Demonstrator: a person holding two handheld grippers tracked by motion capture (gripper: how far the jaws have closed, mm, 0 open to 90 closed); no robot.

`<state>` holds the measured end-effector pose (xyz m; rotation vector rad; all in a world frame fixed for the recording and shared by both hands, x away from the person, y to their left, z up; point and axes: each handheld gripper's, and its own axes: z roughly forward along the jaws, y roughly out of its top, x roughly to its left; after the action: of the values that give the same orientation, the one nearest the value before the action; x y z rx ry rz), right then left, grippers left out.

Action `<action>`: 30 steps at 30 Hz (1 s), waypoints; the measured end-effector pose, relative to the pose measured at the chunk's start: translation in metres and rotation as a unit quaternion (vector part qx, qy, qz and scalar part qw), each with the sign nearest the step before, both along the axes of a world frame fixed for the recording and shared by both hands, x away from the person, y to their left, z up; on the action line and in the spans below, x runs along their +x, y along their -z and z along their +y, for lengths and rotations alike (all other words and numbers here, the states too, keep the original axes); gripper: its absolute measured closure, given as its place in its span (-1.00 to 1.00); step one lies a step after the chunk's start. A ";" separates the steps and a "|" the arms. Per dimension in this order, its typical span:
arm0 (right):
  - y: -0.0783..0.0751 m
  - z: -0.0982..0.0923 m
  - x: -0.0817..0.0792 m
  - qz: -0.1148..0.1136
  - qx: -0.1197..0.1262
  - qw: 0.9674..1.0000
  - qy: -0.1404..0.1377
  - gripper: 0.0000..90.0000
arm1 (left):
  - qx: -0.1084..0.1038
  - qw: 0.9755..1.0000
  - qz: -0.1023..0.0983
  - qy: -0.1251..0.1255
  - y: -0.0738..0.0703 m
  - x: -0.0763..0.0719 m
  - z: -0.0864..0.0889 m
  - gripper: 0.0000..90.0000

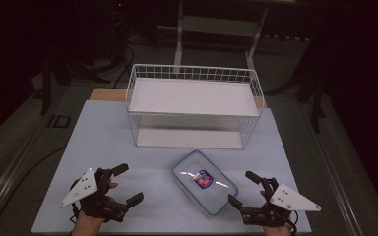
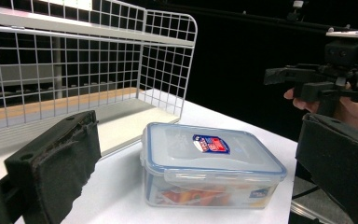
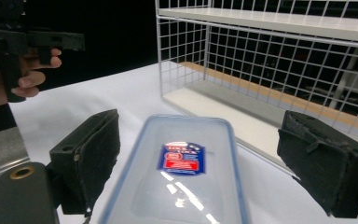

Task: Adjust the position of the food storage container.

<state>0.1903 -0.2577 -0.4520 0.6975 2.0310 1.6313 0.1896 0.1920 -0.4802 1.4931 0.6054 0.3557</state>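
High view puts your left gripper [image 1: 123, 184] at seven o'clock and your right gripper [image 1: 243, 187] at five, both spread wide, gripping nothing. Between them lies the clear rectangular blue-rimmed plastic food box [image 1: 204, 182], near the white wire shelf rack [image 1: 193, 105] toward twelve.

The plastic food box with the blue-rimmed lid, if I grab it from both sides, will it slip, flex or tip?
The food box looks rigid, so it probably won't flex much. Its clear walls and glossy lid look smooth and may slip in the pads. It sits low and wide on the table, so tipping seems unlikely, and something inside adds weight.
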 end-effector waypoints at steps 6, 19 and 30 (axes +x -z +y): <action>-0.003 0.014 -0.003 0.026 0.014 0.999 -0.025 -0.75 | -0.005 1.000 0.000 0.000 -0.002 0.001 0.001 -1.00; 0.026 0.051 -0.010 0.117 -0.048 0.989 -0.079 0.32 | -0.004 1.000 -0.004 0.005 -0.004 0.000 -0.002 -1.00; 0.053 0.070 -0.009 0.164 -0.134 0.971 -0.113 1.00 | 0.000 1.000 0.002 0.005 -0.002 0.003 -0.003 -1.00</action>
<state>0.1818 -0.1881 -0.5052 0.6939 2.5926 1.3853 0.1923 0.1886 -0.4787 1.4965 0.6015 0.3457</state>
